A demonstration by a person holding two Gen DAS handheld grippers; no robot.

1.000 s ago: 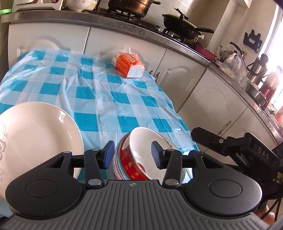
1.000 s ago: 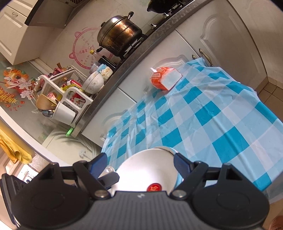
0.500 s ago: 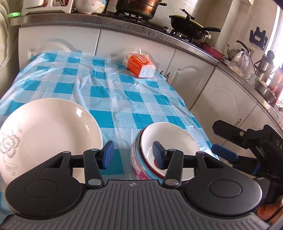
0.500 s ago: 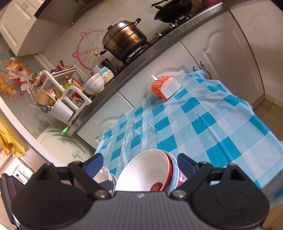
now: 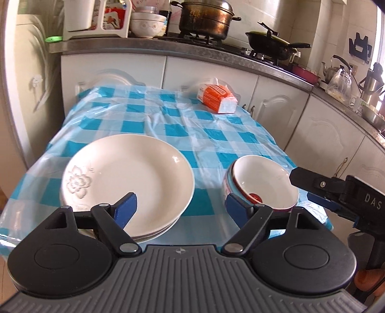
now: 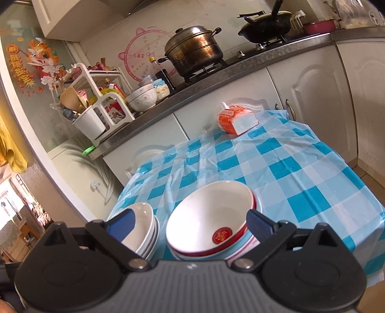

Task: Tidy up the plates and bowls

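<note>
A stack of white plates [image 5: 127,178] [image 6: 142,226] lies on the near left of the blue-checked table [image 5: 216,144]. A stack of bowls [image 5: 262,183] [image 6: 211,216], the top one white with a red rim, stands to its right. My left gripper [image 5: 181,208] hovers low before the gap between the two stacks. Its jaws are opening, and only the plate rim and cloth lie between them. My right gripper [image 6: 190,224] [image 5: 322,190] sits just short of the bowls. Its jaws are opening too, standing either side of the bowl stack without pressing on it.
An orange and white packet [image 5: 216,98] [image 6: 234,119] lies at the table's far edge. Behind runs a counter [image 5: 216,53] with a large pot [image 5: 204,19], a black wok [image 5: 269,44] and a dish rack [image 6: 96,101]. White cabinets flank the table on the right.
Both grippers' jaws have spread wider. The left view has swung so the plates sit more central. The right gripper has rolled more level and drawn back from the bowls, which stay on the table.
</note>
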